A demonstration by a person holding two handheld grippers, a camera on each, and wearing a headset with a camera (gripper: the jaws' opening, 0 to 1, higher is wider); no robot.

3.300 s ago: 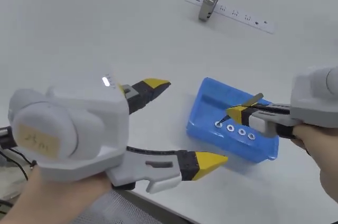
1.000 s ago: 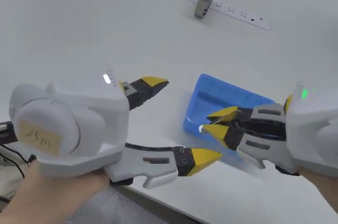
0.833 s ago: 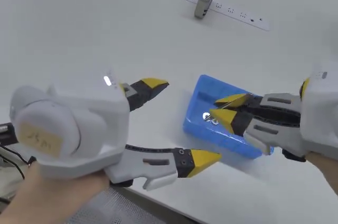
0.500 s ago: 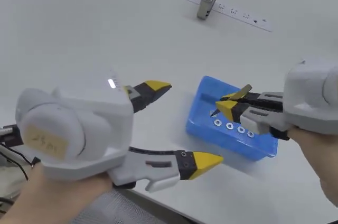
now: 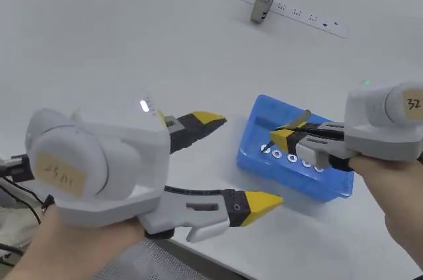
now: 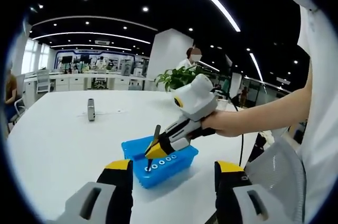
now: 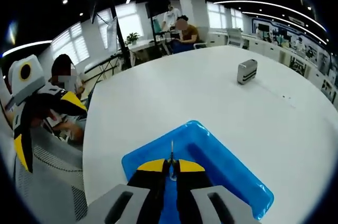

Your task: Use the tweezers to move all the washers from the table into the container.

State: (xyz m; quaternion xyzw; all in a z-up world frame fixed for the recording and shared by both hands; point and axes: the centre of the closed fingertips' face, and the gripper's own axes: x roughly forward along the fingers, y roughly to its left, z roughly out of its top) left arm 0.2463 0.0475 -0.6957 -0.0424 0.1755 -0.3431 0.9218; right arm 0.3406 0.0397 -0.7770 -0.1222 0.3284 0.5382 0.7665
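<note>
Works over a white tabletop [image 5: 99, 42], everything gathered round a blue container [image 5: 291, 182]. Holds the left tongs [image 5: 239, 161] spread wide and empty just beside the container's near left corner, roughly level and pointing past it, probably parked there to leave the way in clear yet close enough to steady the container if needed. Grips that handle from below with the left hand [image 5: 73, 250]. Holds the right tongs [image 5: 283, 137] over the container from its right side, pressed together on the tweezers [image 5: 299, 120], pinching them mid-shaft so the fine points reach down ahead of the yellow tips into the container. Wraps the right hand [image 5: 390, 181] round the handle, tool angled down toward the container's floor. Has the tweezers' points at the left end of a row of washers [image 5: 293, 158] lying inside the container along its near wall; cannot tell whether one is pinched or already let go. Judging by that row, looks like the dropping-off step, late in the task.
</note>
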